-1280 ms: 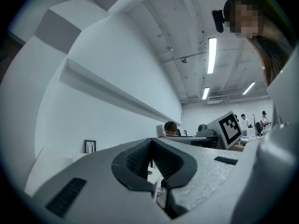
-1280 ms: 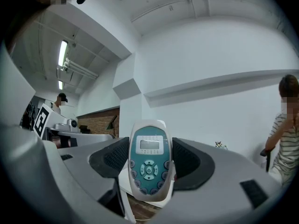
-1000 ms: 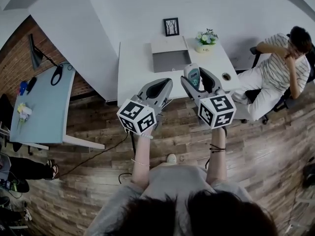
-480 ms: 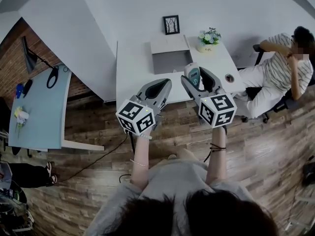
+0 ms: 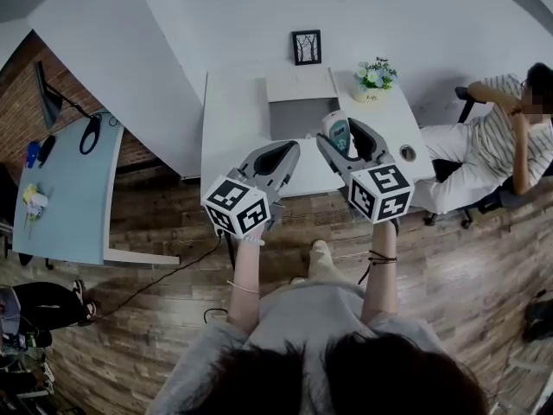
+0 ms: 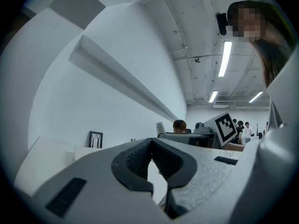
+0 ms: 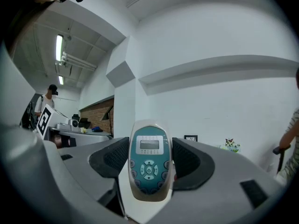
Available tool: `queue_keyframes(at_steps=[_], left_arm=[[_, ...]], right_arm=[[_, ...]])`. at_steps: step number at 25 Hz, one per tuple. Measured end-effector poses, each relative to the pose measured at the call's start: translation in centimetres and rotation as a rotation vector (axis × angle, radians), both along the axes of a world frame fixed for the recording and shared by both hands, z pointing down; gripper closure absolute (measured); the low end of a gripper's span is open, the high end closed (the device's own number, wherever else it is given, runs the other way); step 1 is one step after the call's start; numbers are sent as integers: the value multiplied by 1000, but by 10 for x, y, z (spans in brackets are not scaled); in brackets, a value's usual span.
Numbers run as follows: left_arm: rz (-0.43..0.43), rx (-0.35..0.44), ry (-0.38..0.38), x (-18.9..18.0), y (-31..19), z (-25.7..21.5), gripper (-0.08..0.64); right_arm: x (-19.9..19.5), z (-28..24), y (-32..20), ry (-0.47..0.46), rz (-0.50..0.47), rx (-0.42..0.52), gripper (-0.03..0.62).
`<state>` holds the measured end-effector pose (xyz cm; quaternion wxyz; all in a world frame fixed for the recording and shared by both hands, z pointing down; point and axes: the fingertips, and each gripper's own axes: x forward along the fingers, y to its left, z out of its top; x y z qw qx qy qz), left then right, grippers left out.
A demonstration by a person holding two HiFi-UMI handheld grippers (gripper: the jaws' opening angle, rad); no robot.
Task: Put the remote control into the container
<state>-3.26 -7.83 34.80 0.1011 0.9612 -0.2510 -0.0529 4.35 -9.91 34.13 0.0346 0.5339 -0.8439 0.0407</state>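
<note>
The white tabletop (image 5: 233, 119) stands against the wall. An open grey container (image 5: 296, 115) sits toward its back, near a small flower pot (image 5: 372, 78) and below a framed picture (image 5: 306, 47). It appears empty, though the head view is too distant to be sure.

The left hand-held gripper (image 5: 285, 148) hovers over the tabletop's near edge, its jaws pressed together at the tips with nothing between them. The right hand-held gripper (image 5: 346, 130), just beside it, pinches the remote control (image 7: 149, 162) by its long sides, screen and buttons facing the gripper's camera.

The pickup looks done: the remote is off the tabletop and held in the air, short of the container. What appears left is carrying it forward over the opening, lowering it in and spreading the jaws.
</note>
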Motion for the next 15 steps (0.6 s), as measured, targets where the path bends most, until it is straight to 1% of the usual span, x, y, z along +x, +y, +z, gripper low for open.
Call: queue_keyframes(at_steps=[3, 15], left_arm=[[-17, -5, -2, 5, -19, 2, 557], [-103, -45, -10, 13, -85, 21, 557]], right_arm=[[3, 5, -20, 22, -24, -11, 307], [12, 24, -94, 48, -118, -58, 307]])
